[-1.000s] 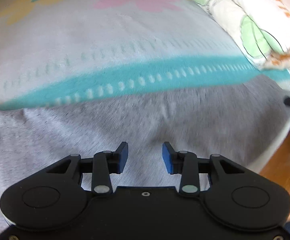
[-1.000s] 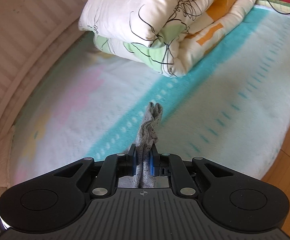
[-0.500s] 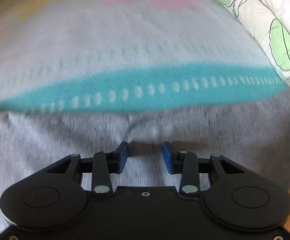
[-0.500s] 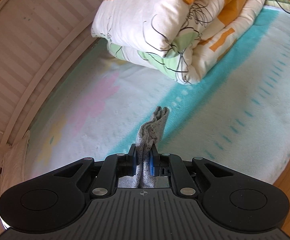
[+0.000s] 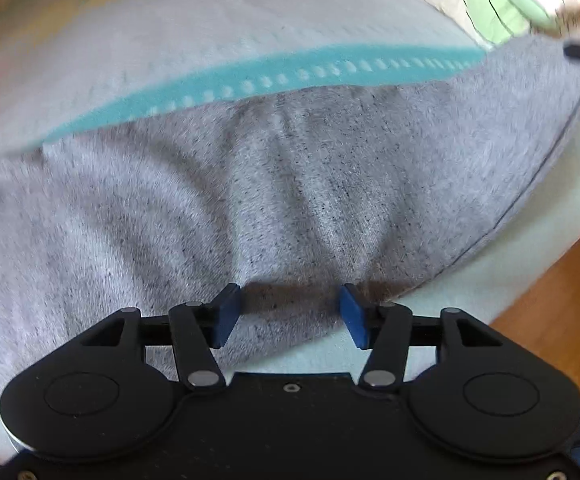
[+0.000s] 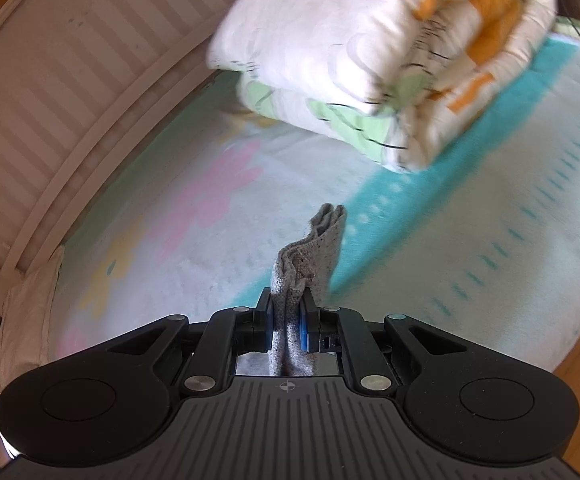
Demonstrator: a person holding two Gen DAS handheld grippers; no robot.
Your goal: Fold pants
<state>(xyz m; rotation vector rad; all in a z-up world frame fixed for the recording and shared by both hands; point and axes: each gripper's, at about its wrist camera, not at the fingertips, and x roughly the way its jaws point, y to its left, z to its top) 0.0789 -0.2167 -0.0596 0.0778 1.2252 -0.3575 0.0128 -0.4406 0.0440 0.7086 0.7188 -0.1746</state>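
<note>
Right gripper (image 6: 287,322) fingers are being kept clamped on a bunched edge of the grey pants (image 6: 310,256). Left gripper (image 5: 287,312) fingers are being held wide apart, empty, over pants spread centre-frame on the bed (image 5: 129,40).

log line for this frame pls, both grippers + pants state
left gripper: open, low over gray pants | right gripper: shut on bunched pants edge | pants: spread on bed blanket | folded quilt: behind

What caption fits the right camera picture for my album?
Right claw pinches a bunched fold of gray pants above the pastel bed cover, folded quilt behind.
</note>
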